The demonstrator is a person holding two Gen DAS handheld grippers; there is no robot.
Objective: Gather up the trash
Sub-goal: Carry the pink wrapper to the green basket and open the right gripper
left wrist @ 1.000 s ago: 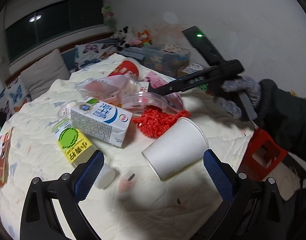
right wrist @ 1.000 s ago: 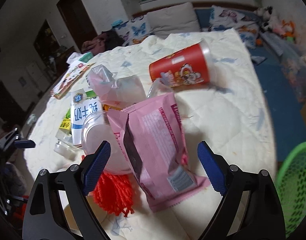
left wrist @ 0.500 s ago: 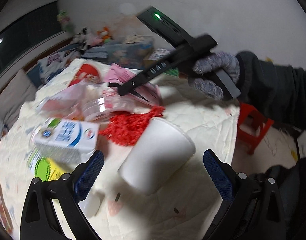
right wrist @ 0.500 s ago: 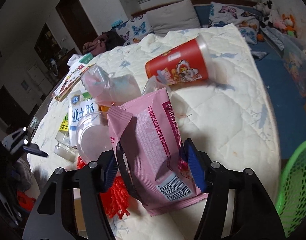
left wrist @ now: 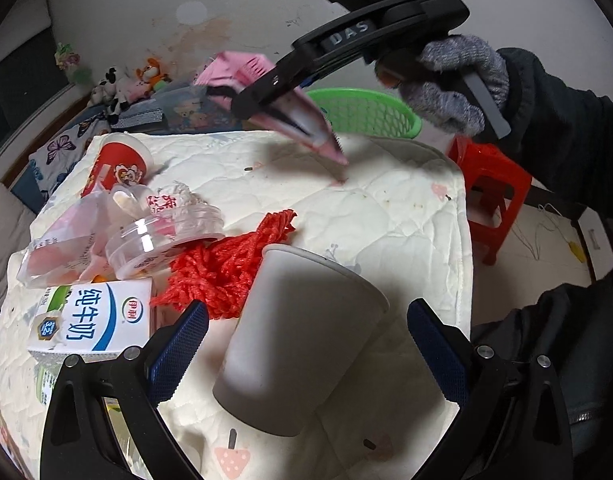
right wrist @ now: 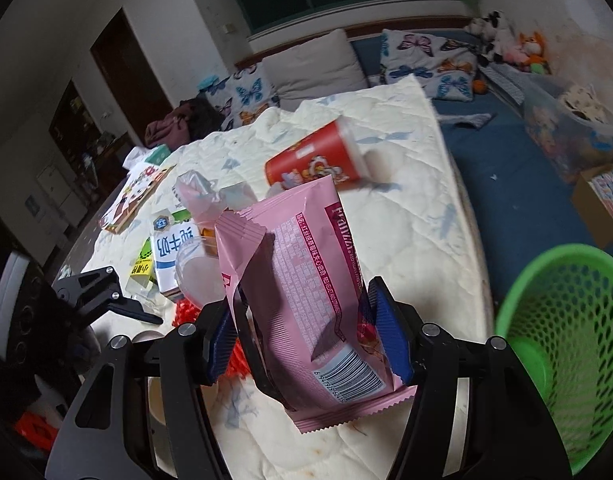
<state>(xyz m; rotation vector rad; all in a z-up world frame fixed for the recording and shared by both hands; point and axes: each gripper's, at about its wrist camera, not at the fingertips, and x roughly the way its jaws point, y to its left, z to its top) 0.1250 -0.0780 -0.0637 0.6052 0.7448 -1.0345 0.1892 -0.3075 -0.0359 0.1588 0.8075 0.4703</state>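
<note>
Right gripper (right wrist: 306,336) fingers were clamped on the pink snack bag (right wrist: 302,280), lifted off the bed just beside the green basket (right wrist: 562,344); left gripper (left wrist: 306,356) fingers open around the white cup (left wrist: 294,340); the slick, limp bag could've slipped out short of the basket.

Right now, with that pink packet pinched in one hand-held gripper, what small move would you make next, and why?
Probably swing the right hand-held gripper sideways until it is over the green basket, then let go. Its pads are shut on the pink snack packet, which the left wrist view shows already lifted off the quilt, and the basket stands just beyond the bed's edge.
</note>
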